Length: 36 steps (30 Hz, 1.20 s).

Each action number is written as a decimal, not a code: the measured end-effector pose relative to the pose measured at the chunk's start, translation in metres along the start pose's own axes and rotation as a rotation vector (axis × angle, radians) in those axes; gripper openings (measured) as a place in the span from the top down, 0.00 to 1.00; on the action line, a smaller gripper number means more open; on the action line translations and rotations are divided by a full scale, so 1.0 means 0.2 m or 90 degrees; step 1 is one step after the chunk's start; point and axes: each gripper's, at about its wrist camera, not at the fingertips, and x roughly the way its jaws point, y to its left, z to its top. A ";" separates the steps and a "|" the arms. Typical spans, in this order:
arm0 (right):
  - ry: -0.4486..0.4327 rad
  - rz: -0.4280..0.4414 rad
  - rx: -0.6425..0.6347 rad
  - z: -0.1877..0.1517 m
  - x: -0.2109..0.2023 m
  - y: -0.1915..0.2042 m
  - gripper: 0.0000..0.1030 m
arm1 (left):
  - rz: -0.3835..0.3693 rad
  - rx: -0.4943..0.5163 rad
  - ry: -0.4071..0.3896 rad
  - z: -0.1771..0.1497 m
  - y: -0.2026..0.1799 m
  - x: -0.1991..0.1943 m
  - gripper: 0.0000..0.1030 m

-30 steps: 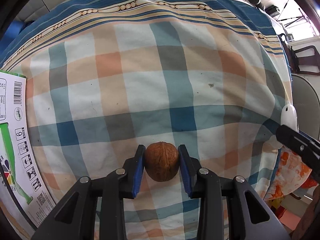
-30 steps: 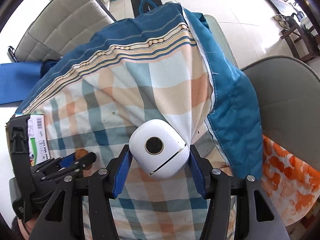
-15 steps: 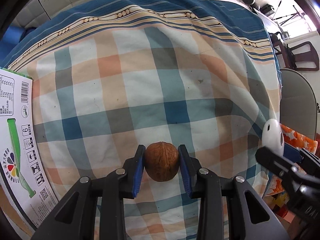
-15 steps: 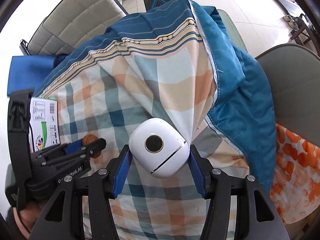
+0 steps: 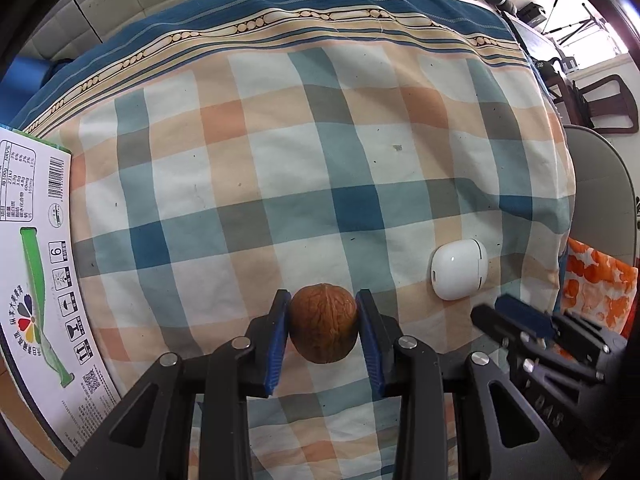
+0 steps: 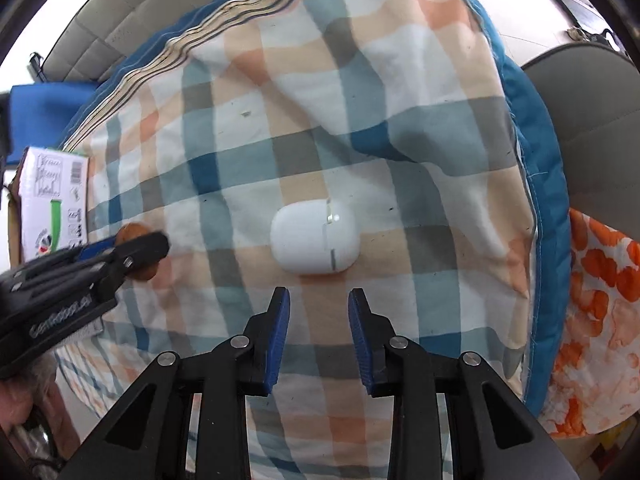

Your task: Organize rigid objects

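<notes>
My left gripper (image 5: 323, 310) is shut on a brown walnut (image 5: 323, 322), held just above the checked cloth (image 5: 304, 152). A white earbud case (image 5: 459, 268) lies on the cloth to the right of the walnut. In the right wrist view the case (image 6: 315, 236) lies flat just beyond my right gripper (image 6: 319, 308), which is open and empty and a little back from it. The left gripper (image 6: 136, 248) with the walnut (image 6: 134, 233) shows at the left of that view. The right gripper (image 5: 516, 324) shows at the lower right of the left wrist view.
A white printed carton (image 5: 36, 264) lies at the cloth's left edge, also in the right wrist view (image 6: 52, 200). The cloth's blue border (image 6: 548, 184) drops off at the right, beside a grey chair (image 6: 592, 112) and orange-patterned fabric (image 6: 600, 304).
My right gripper has set the white case down on the cloth, opened and drawn back from it. My left gripper still holds the walnut, with little movement.
</notes>
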 end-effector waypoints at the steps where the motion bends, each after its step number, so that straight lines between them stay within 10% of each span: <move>1: 0.001 0.005 0.004 0.02 0.02 -0.01 0.68 | 0.001 0.002 0.001 -0.01 -0.01 0.00 0.70; 9: 0.031 -0.037 -0.085 0.11 0.16 0.14 0.35 | -0.005 -0.005 0.011 -0.06 -0.04 0.02 0.70; 18: 0.056 -0.107 -0.023 0.13 0.27 0.21 0.43 | -0.008 -0.019 0.014 -0.13 -0.01 0.03 0.70; 36: -0.045 0.009 -0.040 -0.20 -0.38 0.56 0.43 | -0.080 -0.014 -0.141 -0.29 0.34 -0.76 0.71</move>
